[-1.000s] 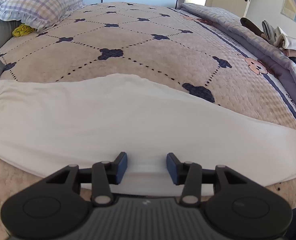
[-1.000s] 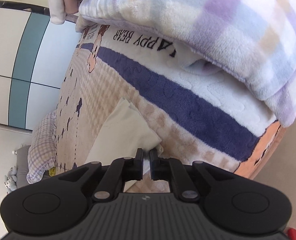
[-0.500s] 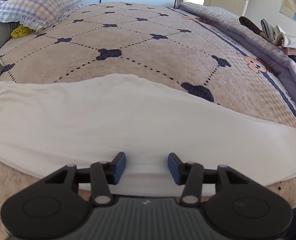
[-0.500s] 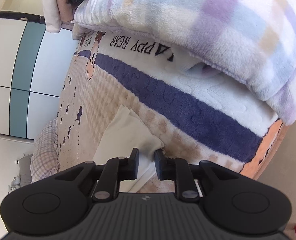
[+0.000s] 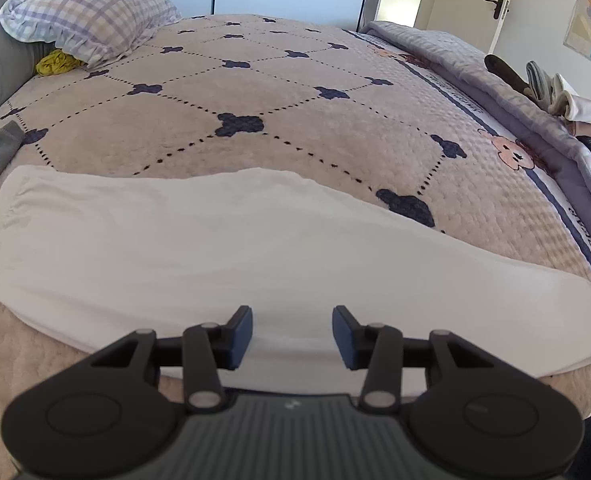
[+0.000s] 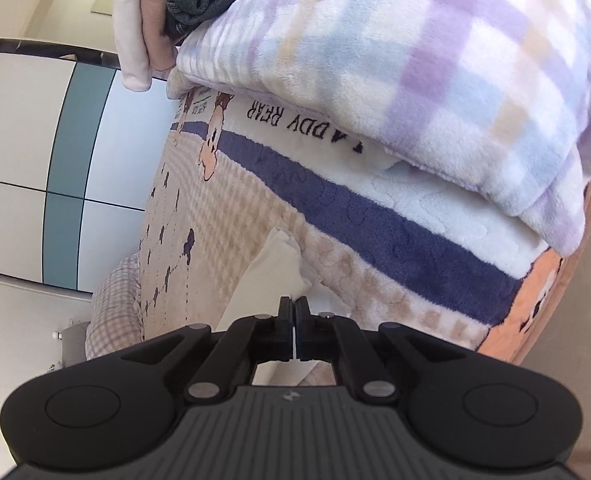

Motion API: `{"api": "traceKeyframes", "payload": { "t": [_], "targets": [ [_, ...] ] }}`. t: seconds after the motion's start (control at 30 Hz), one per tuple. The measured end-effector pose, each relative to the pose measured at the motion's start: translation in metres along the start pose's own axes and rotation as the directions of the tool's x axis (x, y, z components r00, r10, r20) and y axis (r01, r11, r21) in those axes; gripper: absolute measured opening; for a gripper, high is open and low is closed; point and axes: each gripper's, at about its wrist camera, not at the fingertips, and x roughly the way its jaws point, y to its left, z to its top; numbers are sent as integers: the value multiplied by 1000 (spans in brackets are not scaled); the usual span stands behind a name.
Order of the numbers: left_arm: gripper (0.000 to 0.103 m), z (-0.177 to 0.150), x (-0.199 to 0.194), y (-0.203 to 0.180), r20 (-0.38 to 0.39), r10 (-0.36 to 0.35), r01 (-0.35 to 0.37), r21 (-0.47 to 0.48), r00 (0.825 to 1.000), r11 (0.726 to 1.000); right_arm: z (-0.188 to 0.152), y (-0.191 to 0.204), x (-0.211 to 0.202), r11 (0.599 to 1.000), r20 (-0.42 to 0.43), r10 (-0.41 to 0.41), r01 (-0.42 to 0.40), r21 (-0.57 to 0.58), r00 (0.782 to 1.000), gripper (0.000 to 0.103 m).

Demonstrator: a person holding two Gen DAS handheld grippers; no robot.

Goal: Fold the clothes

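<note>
White garment [image 5: 231,248], soft, light and limp, is lying folded along the bed's [image 5: 295,120] near edge, where my left gripper [image 5: 292,336] is hovering wide over its hem while my right gripper [image 6: 294,332] is pinching its corner, jaws nearly together.

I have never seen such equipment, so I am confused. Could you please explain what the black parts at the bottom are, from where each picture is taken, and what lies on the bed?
The black parts are two hand-held grippers; a person holds one in each hand, and each carries a wide-angle camera looking along its fingers. In the left view, the left gripper is open, hovering at the near edge of a white garment spread on the patterned bedspread. A checked pillow lies far left. In the right view, tilted sideways, the right gripper is shut, apparently pinching an end of the same garment. A checked blanket lies on the bed's edge.
</note>
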Motion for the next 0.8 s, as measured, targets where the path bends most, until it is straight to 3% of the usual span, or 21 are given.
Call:
{"api": "traceKeyframes", "payload": {
  "t": [0.2, 0.33, 0.4, 0.57, 0.8],
  "targets": [
    [45, -1, -3, 7, -3, -4, 4, -4, 1000, 1000, 1, -10, -7, 1000, 20, 7, -7, 22, 1000, 1],
    [45, 1, -6, 2, 7, -1, 0, 24, 1000, 1000, -2, -7, -1, 1000, -12, 8, -8, -10, 1000, 1],
    [45, 1, -5, 1, 3, -1, 1, 33, 1000, 999, -5, -9, 3, 999, -46, -21, 19, -35, 999, 1],
    [46, -2, -2, -2, -5, -7, 8, 45, 1000, 999, -4, -13, 6, 991, -8, -79, 78, -113, 997, 2],
    [47, 2, -4, -7, 5, -2, 1, 47, 1000, 999, 4, 5, 3, 960, 41, -122, 128, -248, 992, 14]
  ]
}}
